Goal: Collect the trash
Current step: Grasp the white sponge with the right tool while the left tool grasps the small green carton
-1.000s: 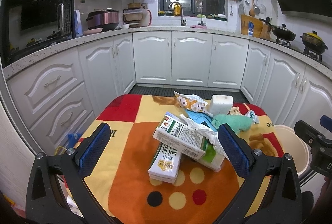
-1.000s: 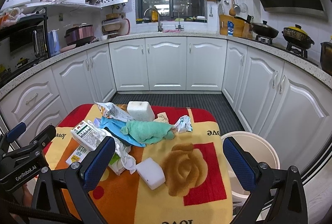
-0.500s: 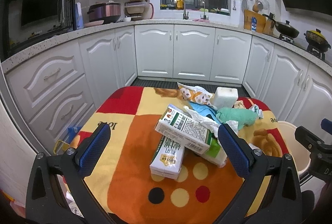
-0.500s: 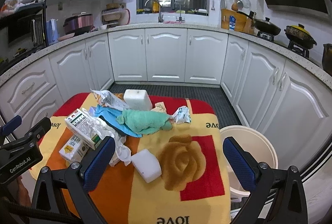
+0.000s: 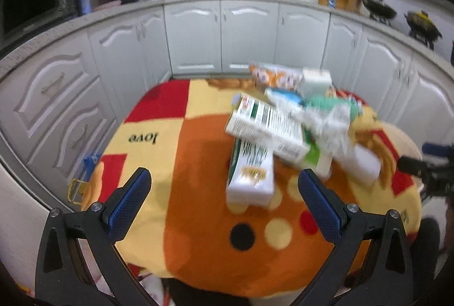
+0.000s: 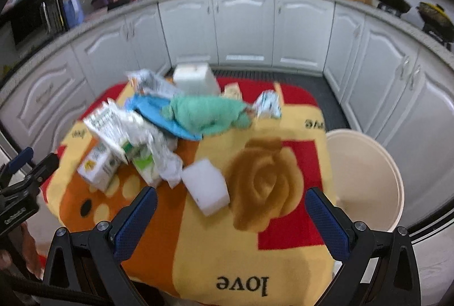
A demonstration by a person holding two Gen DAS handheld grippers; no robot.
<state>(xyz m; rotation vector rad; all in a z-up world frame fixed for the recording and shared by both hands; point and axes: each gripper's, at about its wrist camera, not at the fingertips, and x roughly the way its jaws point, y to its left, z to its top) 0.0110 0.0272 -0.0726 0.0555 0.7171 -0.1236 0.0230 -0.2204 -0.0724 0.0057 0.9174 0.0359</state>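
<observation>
Both jaws wide, empty; right gripper [image 6: 227, 216] best squares onto white foam block [image 6: 206, 190] before lifting to bin [image 6: 366, 178].

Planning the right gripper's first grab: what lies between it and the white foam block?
Only bare tablecloth, seen in the right wrist view, separates the open right gripper from the white foam block.

Wide-spread left tool [image 5: 224, 194] above blurred cartons [image 5: 265, 127]
</observation>
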